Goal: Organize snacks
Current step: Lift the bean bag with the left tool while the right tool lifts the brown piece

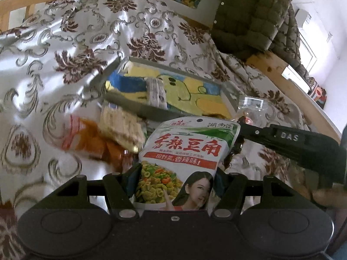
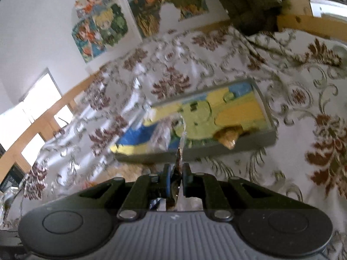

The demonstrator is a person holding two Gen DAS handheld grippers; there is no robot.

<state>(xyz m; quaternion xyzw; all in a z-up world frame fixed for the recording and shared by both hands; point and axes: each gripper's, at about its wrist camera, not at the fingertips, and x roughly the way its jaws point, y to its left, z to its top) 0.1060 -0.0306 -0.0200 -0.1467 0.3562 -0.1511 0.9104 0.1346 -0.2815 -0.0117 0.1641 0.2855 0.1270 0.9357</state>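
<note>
Pinching a white and green plastic snack pouch with red Chinese lettering [image 1: 186,151], the left gripper [image 1: 173,184] holds it upright between its black fingers, which press on the pouch's lower sides where a picture of green beans and a woman's portrait is printed. Beyond the pouch lies a shallow grey-rimmed tray with a yellow, blue and green painted bottom [image 1: 121,99], resting on a bench covered by a shiny white cloth with brown floral and grey scroll patterns [image 1: 76,43]. A small clear-wrapped packet [image 1: 156,93] lies inside the tray near its middle. Just in front of the tray's near rim, on the cloth, sit a pale cracker-like packet [image 1: 121,127] and an orange and red wrapper [image 1: 86,143], both blurred. The right gripper [image 2: 176,179] reaches in from the right side of the left wrist view, and in its own view its fingers are pressed together on a thin clear crinkled plastic wrapper [image 2: 181,147] seen edge-on, held above the cloth just short of the tray. A golden-brown wrapped snack [image 2: 227,136] rests in the tray against its near wall. An olive quilted jacket [image 1: 249,17] hangs over a wooden frame behind the bench.
</note>
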